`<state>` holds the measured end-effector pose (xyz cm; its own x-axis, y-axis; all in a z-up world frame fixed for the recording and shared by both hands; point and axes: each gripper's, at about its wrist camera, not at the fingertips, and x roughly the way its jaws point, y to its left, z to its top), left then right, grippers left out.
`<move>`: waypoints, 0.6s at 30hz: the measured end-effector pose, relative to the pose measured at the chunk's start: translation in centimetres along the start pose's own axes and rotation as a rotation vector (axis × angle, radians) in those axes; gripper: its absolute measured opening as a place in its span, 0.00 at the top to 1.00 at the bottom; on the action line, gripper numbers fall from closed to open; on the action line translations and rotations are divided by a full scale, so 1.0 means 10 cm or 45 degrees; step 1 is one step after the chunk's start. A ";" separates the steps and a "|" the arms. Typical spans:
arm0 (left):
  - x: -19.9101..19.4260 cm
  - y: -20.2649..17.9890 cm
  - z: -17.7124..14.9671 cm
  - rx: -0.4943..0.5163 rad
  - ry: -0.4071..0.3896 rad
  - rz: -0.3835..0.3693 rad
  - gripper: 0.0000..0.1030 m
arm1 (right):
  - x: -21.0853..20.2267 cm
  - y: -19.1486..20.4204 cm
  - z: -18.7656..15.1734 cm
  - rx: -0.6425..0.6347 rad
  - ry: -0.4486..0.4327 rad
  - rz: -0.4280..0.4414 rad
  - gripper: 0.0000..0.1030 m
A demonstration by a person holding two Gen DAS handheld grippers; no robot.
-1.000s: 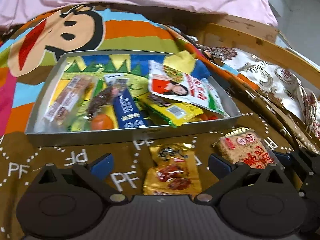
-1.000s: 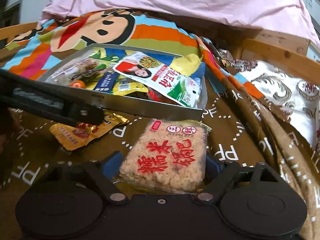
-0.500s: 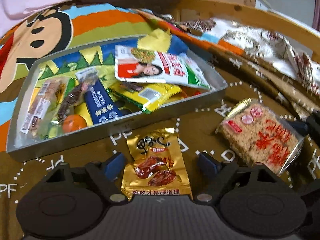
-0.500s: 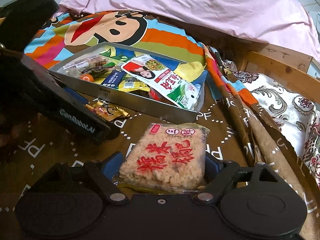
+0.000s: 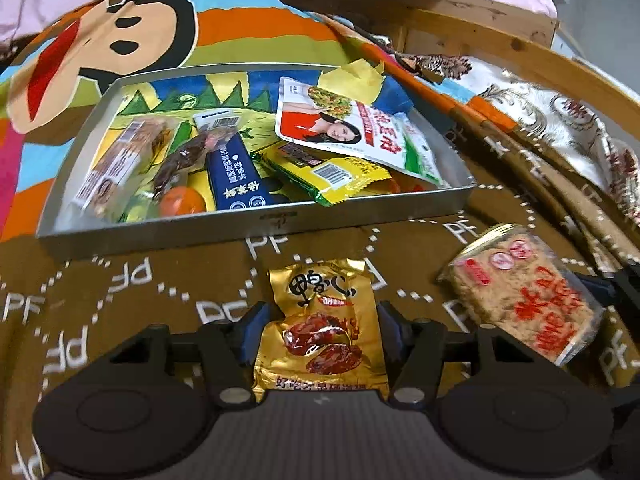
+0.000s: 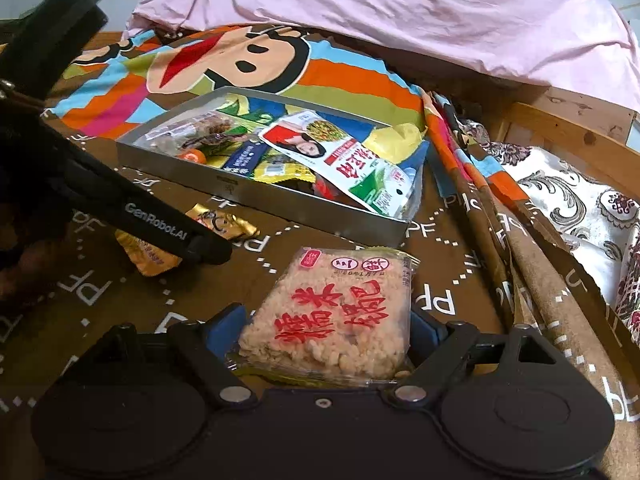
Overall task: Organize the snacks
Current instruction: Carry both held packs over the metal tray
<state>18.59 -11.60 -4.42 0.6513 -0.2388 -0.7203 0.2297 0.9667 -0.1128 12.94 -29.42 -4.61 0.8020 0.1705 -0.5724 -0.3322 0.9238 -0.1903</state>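
Gold snack packet (image 5: 322, 334) between closing left gripper (image 5: 322, 330), seemingly pinched, right gripper (image 6: 326, 330) clamping rice cake (image 6: 332, 312)

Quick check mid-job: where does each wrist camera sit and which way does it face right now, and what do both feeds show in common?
Left wrist: on the left gripper, angled down across the brown blanket toward the metal tray; its own jaws have just been closing, the gold snack packet between them.
Right wrist: on the right gripper, angled down toward the same tray; its own jaws flank the rice cracker pack; the left gripper crosses at left.
Shared: tray, both packets, pink quilt.
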 end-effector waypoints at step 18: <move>-0.08 0.00 -0.03 0.019 0.012 -0.037 0.43 | 0.15 0.13 0.03 -0.109 0.012 -0.026 0.24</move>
<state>17.82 -11.38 -4.04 0.6376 -0.2661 -0.7230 0.2592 0.9578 -0.1239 13.84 -27.88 -5.47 0.8046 0.1482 -0.5751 -0.3573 0.8943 -0.2695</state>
